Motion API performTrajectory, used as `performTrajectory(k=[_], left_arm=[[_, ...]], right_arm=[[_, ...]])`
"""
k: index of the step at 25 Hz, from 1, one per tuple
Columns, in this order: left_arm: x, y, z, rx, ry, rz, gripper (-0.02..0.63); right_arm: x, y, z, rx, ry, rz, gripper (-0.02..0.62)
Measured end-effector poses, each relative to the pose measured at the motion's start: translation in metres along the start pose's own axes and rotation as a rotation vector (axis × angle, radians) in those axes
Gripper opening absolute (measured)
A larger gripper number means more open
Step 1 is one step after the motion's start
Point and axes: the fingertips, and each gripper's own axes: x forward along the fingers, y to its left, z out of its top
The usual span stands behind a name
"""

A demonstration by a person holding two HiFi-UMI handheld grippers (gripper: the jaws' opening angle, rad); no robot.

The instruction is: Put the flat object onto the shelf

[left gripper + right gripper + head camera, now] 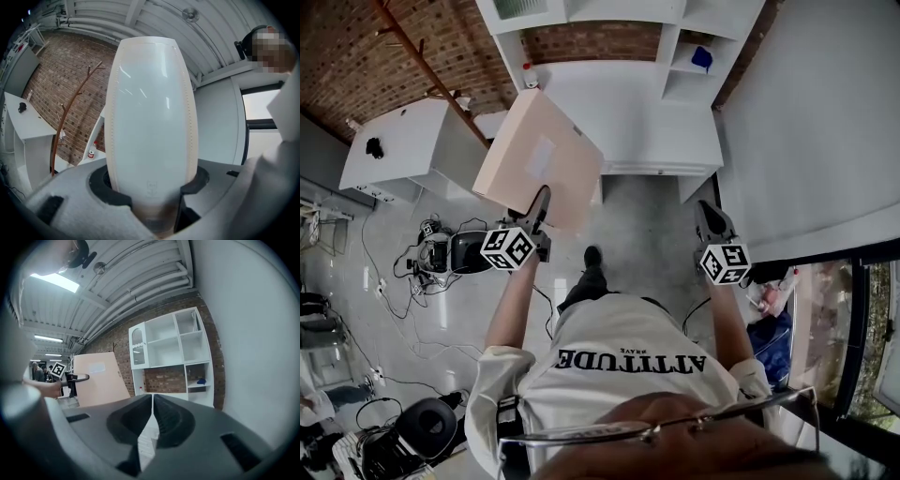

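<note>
The left gripper (542, 202) is pinching the beige flat panel (539, 155) short of the white shelf unit (628, 103), placement still ahead, while the right gripper (704, 208) is hanging pressed together, empty.

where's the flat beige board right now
In the head view the flat pale-beige rectangular board is left of centre, clamped at its lower edge in the left claw, in front of the white shelf unit.

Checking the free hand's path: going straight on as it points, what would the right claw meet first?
Likely the white shelf unit, at its lower part; nothing shows in between, though depth is unclear.
</note>
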Motion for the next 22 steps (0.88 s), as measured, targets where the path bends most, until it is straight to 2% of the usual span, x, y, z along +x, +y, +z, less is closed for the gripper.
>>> performTrajectory(k=[13, 22], left_arm=[[0.078, 0.046, -0.003, -0.008, 0.024, -0.018, 0.259], [0.155, 0.089, 0.012, -0.033, 0.05, -0.051, 0.259]], right_arm=[[0.075, -0.03, 0.001, -0.013, 0.023, -0.03, 0.032], [0.152, -0.044, 0.026, -0.014, 0.034, -0.062, 0.032]])
